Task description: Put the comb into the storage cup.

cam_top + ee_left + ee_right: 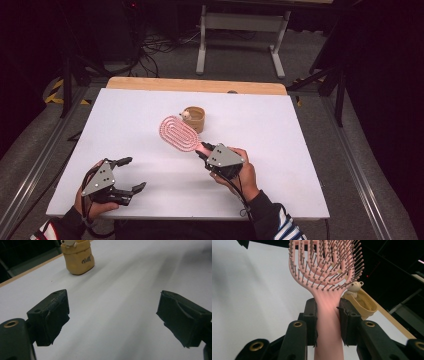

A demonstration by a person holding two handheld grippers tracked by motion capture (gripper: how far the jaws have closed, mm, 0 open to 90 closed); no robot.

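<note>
we hold the light, stiff pink hairbrush by its handle in the right gripper, head toward eleven o'clock beside the cup; left gripper gapes empty.

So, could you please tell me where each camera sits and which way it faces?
High view: above the person's side, facing forward and down; both hands, left claw open.
Left gripper view: along its spread jaws towards the yellow cup.
Right gripper view: along jaws clamping the pink hairbrush.
All three views share the cup.
</note>
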